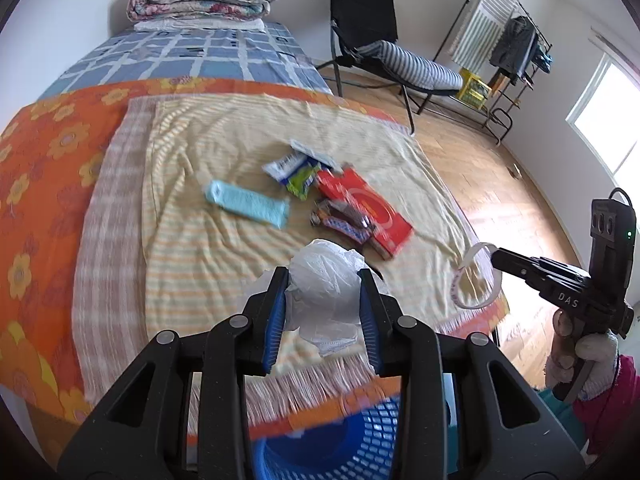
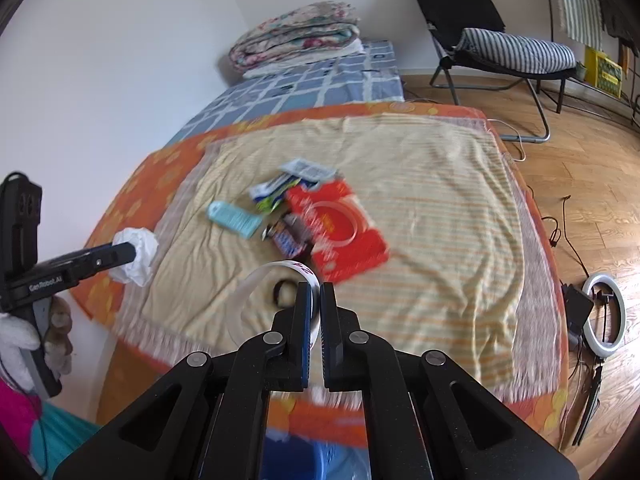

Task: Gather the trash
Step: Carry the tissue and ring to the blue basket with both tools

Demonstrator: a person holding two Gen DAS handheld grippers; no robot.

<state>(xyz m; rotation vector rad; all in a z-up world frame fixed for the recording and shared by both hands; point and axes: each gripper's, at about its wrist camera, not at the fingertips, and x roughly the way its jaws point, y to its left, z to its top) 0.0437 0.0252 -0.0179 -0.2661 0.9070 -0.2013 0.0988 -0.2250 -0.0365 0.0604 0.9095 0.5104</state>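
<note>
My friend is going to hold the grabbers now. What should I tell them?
Left gripper: shut on a crumpled white bag.
Right gripper: shut on a white paper ring.
Blue basket: right below both grippers, at the bed's edge.
Still on the yellow towel: red packet, light blue wrapper, green and white wrappers, a dark snack wrapper.
Done: two pieces picked up. Left: drop both in the basket, then fetch the rest.

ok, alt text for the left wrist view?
The left tongs grip a crumpled white wad above a blue basket at the bed's edge. At right, the right tongs hold a white ring. Wrappers and a red packet lie on the striped cloth.
</note>
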